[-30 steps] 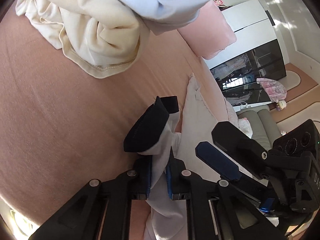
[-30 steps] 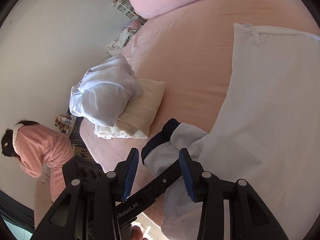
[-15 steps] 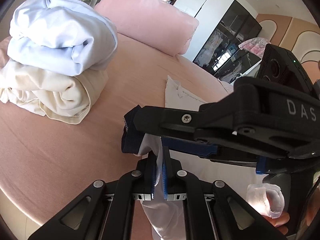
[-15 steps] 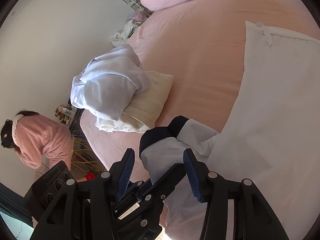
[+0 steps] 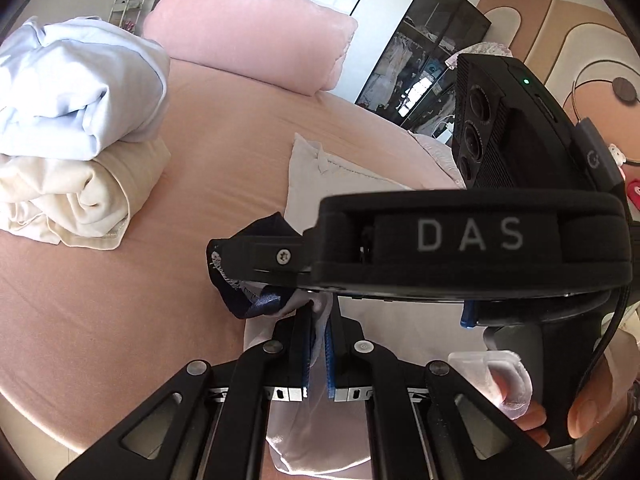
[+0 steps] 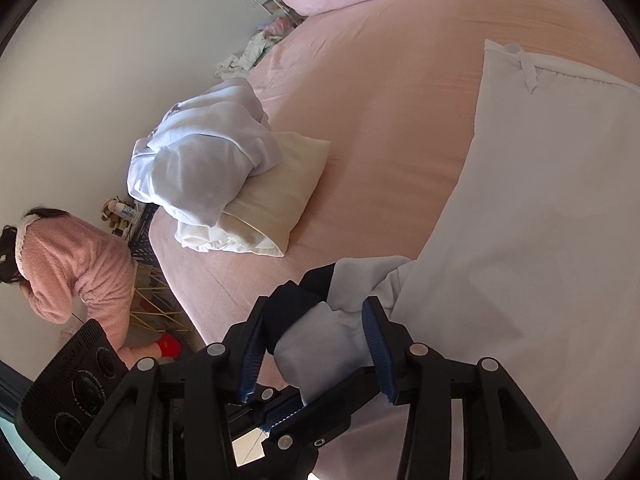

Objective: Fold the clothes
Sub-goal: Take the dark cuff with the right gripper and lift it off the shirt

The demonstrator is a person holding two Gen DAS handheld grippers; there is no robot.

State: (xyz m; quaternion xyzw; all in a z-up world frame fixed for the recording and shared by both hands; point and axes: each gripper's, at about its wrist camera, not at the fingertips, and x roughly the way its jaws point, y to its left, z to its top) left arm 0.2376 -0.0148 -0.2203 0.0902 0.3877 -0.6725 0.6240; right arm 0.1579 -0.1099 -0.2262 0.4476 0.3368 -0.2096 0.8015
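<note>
Now left gripper (image 5: pixel 318 350) is pinching the white sleeve (image 6: pixel 320 344) shut; right gripper (image 6: pixel 314 354) jaws, just closing, are straddling its navy cuff (image 6: pixel 294 308), nearer, sleeve running crosswise.

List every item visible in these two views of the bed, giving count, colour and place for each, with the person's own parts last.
bed sheet: one, pink, covers the whole bed
pillow: one, pink, head of the bed
folded clothes: two stacked, pale blue on cream, near the bed's edge
white garment: one, spread flat on the sheet
sleeve: one, white with navy cuff, lifted at the garment's side
wardrobe: one, dark glass doors, beyond the bed
bystander: one, pink fleece top, bending beside the bed
left gripper: one, black with blue pads, shut on the sleeve
right gripper: one, black with blue pads, jaws just closing around the sleeve, pads not visibly pressing
hand: one, holding the right gripper
</note>
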